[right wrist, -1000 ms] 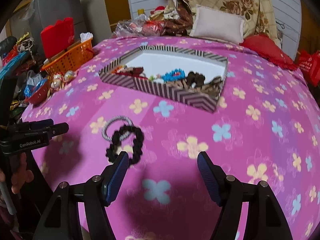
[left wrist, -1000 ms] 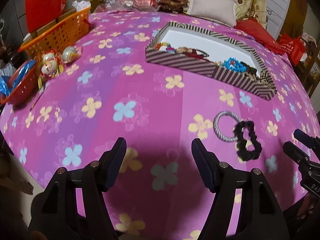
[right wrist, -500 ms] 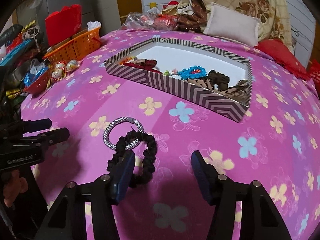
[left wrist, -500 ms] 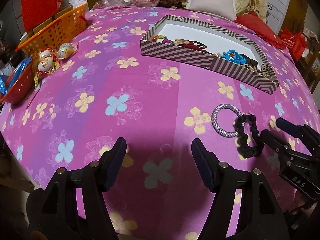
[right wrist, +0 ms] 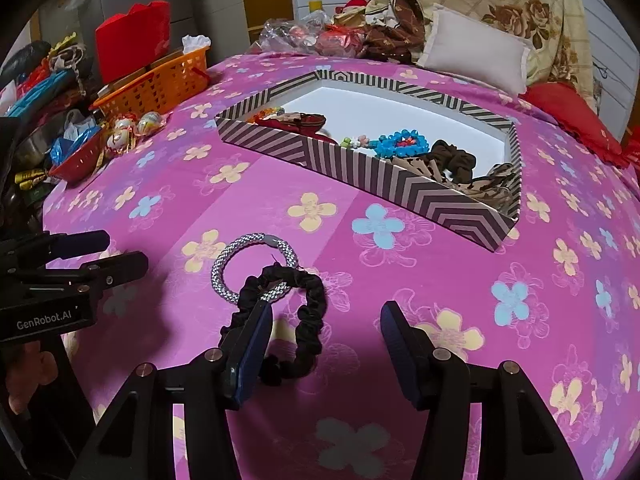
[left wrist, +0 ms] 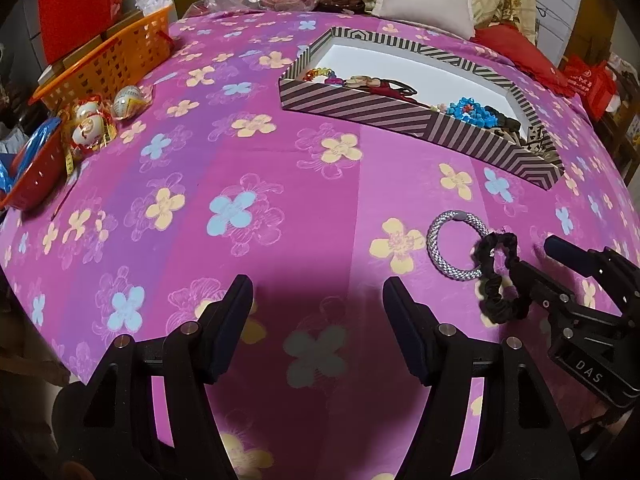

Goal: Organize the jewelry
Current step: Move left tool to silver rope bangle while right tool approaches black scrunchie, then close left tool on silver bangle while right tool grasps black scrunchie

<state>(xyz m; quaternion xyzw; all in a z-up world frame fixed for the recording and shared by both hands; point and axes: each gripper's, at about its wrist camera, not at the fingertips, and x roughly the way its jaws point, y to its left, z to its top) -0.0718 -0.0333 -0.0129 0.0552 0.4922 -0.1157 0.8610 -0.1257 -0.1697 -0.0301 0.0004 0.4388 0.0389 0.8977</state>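
A black scrunchie (right wrist: 308, 320) lies on the pink flowered cloth, overlapping a silver braided hair ring (right wrist: 240, 264). My right gripper (right wrist: 324, 344) is open, its left finger resting over the scrunchie's left side. Both items also show in the left wrist view: the scrunchie (left wrist: 500, 280) and the ring (left wrist: 448, 248), with the right gripper (left wrist: 540, 264) beside them. My left gripper (left wrist: 316, 316) is open and empty, to their left. A striped box (right wrist: 400, 184) behind them holds several hair ties and beaded pieces.
An orange basket (right wrist: 160, 80) with a red box, a small red basket (right wrist: 76, 160) and foil-wrapped eggs (right wrist: 132, 128) sit at the far left. Pillows (right wrist: 476, 52) and clutter line the back. The cloth's near edge drops off by the grippers.
My right gripper has moved forward and left onto the black scrunchie, its left finger now over it. The left gripper stayed open and shifted slightly forward.
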